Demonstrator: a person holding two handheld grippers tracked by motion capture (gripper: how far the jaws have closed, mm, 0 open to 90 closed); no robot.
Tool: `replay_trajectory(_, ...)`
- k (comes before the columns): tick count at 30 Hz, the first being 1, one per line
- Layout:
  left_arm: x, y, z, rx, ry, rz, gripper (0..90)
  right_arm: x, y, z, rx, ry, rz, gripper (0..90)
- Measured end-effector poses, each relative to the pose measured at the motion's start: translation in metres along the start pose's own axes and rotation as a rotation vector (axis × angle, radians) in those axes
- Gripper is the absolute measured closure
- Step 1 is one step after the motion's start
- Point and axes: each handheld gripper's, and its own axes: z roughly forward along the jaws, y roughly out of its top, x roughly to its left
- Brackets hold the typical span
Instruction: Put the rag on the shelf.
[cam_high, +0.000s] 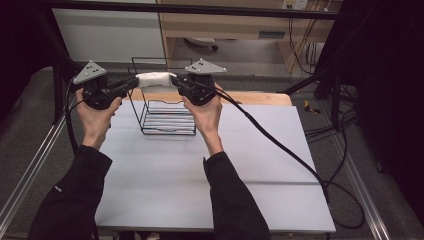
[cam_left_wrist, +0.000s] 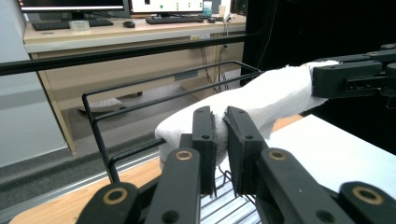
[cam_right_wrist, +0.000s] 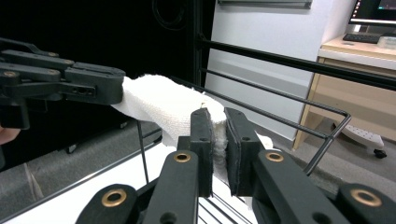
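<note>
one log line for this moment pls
left gripper: shut on towel | right gripper: shut on towel | towel: held above wire rack

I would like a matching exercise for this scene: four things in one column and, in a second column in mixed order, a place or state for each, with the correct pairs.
Things
1. white towel
2. wire rack
3. left gripper
4. black cable

Places or states
A. stands on the white table
B. trails across the table to its right edge
C. stretched in the air between two pairs of jaws
D. shut on one end of the towel, in the person's left hand

Pairs: 1-C, 2-A, 3-D, 4-B
</note>
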Motion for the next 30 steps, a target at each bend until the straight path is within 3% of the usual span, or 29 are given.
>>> replay_trajectory(4, 0.001, 0.004, -0.004, 0.012, -0.005, -0.002, 79.5, 0.000, -0.001, -0.001, 0.002, 0.002, -0.006, 82.8)
replay_trajectory(10, 0.004, 0.021, -0.013, -0.011, 0.011, -0.004, 78.0, 0.001, -0.004, -0.002, 0.004, 0.003, -0.009, 82.8)
replay_trajectory(15, 0.008, 0.031, -0.004, 0.041, 0.015, -0.017, 85.5, 0.001, -0.006, -0.001, 0.011, 0.001, -0.016, 82.8)
replay_trajectory(21, 0.008, 0.024, 0.011, 0.107, -0.032, -0.050, 89.5, 0.001, -0.008, -0.001, 0.011, 0.007, -0.008, 82.6)
replay_trajectory(25, 0.005, 0.017, 0.014, 0.129, -0.054, -0.041, 89.6, 0.001, -0.010, -0.001, 0.018, 0.014, -0.012, 82.2)
replay_trajectory(30, 0.003, 0.011, 0.016, 0.147, -0.051, -0.023, 89.7, 0.001, -0.012, -0.002, 0.023, 0.021, -0.010, 80.7)
